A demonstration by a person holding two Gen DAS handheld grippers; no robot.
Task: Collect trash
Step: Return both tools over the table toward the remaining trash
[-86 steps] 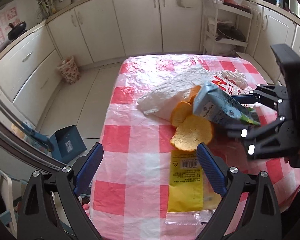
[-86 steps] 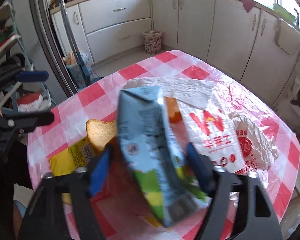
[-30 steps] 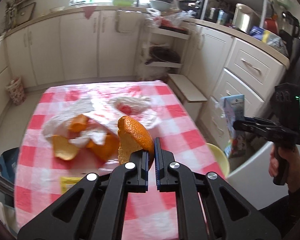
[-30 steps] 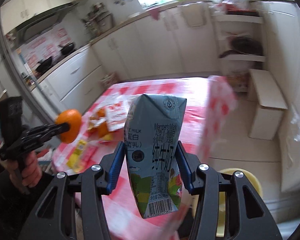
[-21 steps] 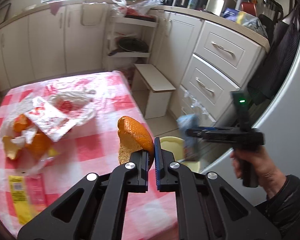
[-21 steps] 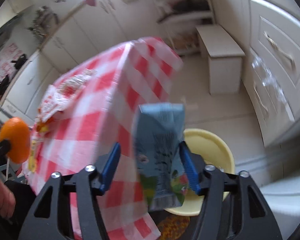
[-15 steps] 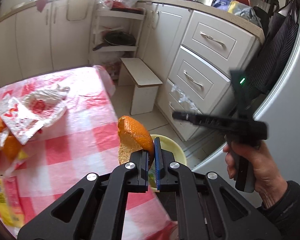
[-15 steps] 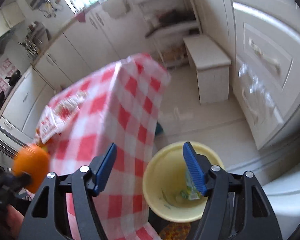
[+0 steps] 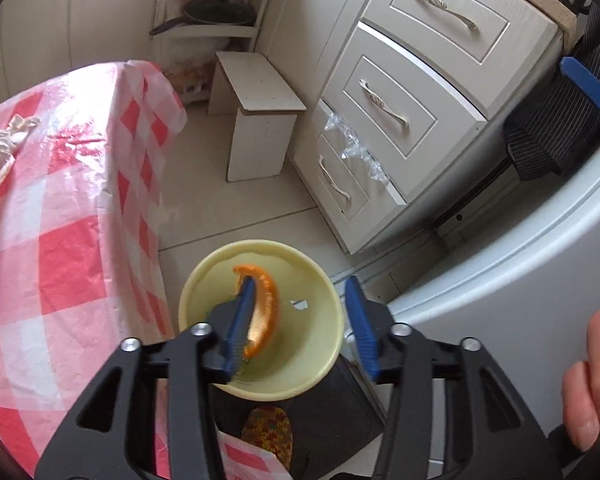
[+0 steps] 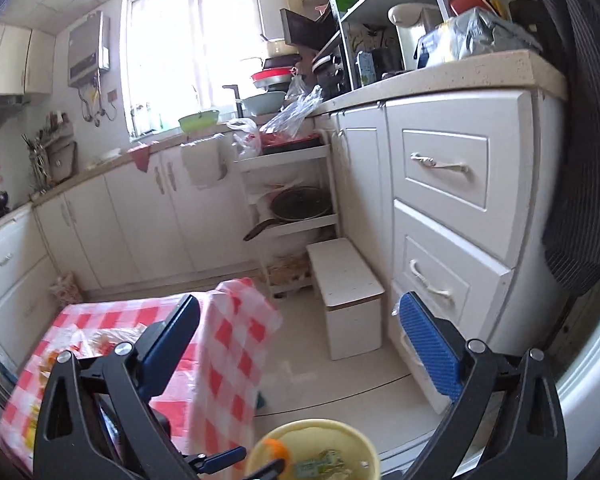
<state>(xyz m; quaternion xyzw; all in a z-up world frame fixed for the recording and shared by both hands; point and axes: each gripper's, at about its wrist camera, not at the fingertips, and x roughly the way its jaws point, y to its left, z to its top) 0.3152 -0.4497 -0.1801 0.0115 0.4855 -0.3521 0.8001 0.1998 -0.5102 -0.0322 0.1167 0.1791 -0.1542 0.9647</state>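
In the lower centre of my left wrist view, I am spreading the jaws of my left gripper [image 9: 300,320] over the round pale yellow plastic bin [image 9: 324,368]. The curved orange peel [image 9: 262,312] is lying against the left blue pad, but the right pad is standing well clear of it, so nothing is clamping it; it is hanging inside the bin's mouth, seemingly on its way down. A small white scrap is showing beside it at the bin's bottom.

In my right wrist view, I am opening my right gripper [image 10: 300,344] wide with nothing between its blue pads. Below it, at the bottom edge, the crumpled green-and-blue carton [image 10: 320,469] is resting inside the same bin, though that strip of the frame is too cramped to be sure of its pose.

Farther off, at the left of both views, the red-and-white checked plastic tablecloth [image 9: 60,248] is carrying more litter: a white plastic bag [image 9: 4,136] and, blurred, what look like orange scraps and a yellow wrapper. So I am judging two pieces as binned and the table pile as left to clear.
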